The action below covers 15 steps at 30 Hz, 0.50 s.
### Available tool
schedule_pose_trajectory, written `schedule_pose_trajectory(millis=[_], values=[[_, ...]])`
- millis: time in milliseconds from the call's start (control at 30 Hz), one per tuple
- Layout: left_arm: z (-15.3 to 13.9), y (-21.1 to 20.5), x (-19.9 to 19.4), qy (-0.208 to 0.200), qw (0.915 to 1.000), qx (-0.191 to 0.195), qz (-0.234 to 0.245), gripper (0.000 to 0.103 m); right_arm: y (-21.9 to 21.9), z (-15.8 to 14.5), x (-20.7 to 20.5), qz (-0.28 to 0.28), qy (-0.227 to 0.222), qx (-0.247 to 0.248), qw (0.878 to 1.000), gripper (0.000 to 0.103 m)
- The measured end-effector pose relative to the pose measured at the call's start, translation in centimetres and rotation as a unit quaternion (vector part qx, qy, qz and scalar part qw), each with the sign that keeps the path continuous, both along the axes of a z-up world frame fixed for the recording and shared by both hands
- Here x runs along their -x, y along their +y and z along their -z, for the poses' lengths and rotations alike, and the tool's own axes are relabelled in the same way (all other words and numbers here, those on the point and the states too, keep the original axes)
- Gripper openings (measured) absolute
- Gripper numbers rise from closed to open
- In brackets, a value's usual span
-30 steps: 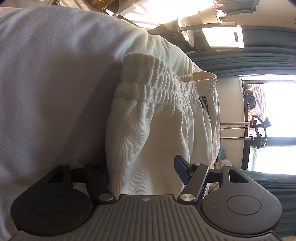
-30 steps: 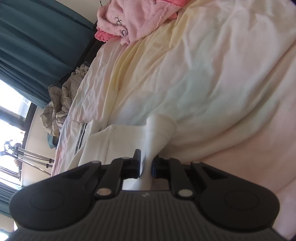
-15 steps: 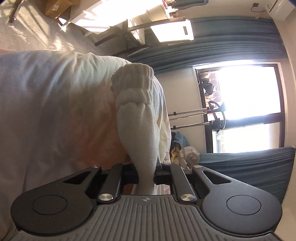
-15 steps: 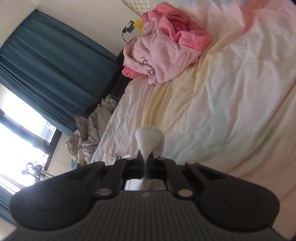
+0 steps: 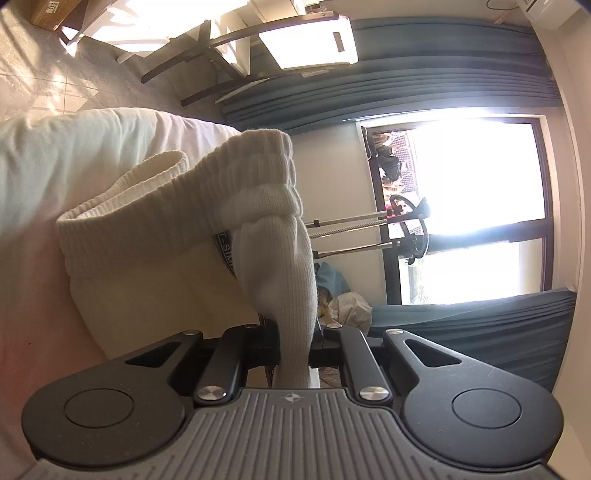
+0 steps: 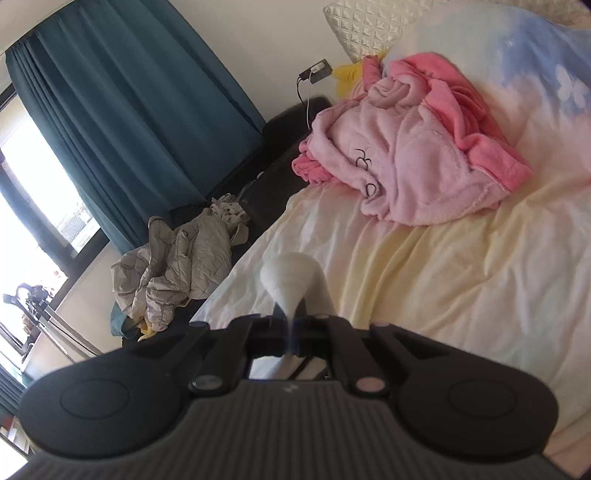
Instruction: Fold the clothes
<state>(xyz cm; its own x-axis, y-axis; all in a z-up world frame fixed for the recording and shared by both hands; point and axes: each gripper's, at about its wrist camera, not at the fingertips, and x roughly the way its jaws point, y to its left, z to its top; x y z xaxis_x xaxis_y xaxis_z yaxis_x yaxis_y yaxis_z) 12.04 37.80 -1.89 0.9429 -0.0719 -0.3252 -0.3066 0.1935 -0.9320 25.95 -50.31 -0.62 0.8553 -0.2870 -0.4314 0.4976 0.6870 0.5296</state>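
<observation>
A pair of white ribbed trousers with an elastic waistband (image 5: 255, 177) hangs lifted off the bed. My left gripper (image 5: 293, 341) is shut on a bunched fold of the waistband end, which rises up from between its black fingers. In the right wrist view my right gripper (image 6: 291, 326) is shut on another white fold of the trousers (image 6: 291, 280), raised above the pale yellow bed sheet (image 6: 424, 288). The rest of the garment below the right gripper is hidden by its body.
A pink fleece robe (image 6: 410, 155) lies in a heap on the bed near a quilted pillow (image 6: 365, 29). Grey bedding (image 6: 177, 266) is piled on a dark bench beside teal curtains (image 6: 129, 110). A bright window (image 5: 476, 206) and a tripod (image 5: 369, 232) stand beyond.
Both grippers closed on the white trousers and rose with them, lifting the cloth off the bed. The views tilted up, showing more of the room.
</observation>
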Motion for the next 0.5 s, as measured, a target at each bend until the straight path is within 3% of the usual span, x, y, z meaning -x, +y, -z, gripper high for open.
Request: schedule_pose_trajectory(millis=[133,267,400,500], values=[[1.6,0.3,-8.8,0.034,0.9988,-0.033,-0.008,0.014,2.7,0.6,-9.8,-0.014,0.04,0.084,0.996,0.003],[3.5,0.7,-16.3,0.038,0.996,-0.08,-0.005,0.014,4.5,4.5,-18.6,-0.03,0.072,0.136,0.988,0.003],[5.9,0.1,-21.7,0.061,0.9893,-0.132,0.013,0.015,4.8,9.7,-24.5,-0.055,0.109,0.177,0.977,0.003],[7.0,-0.4,-24.1,0.089,0.983,-0.159,0.019,0.016,4.5,13.1,-26.2,-0.076,0.113,0.18,0.974,0.004]])
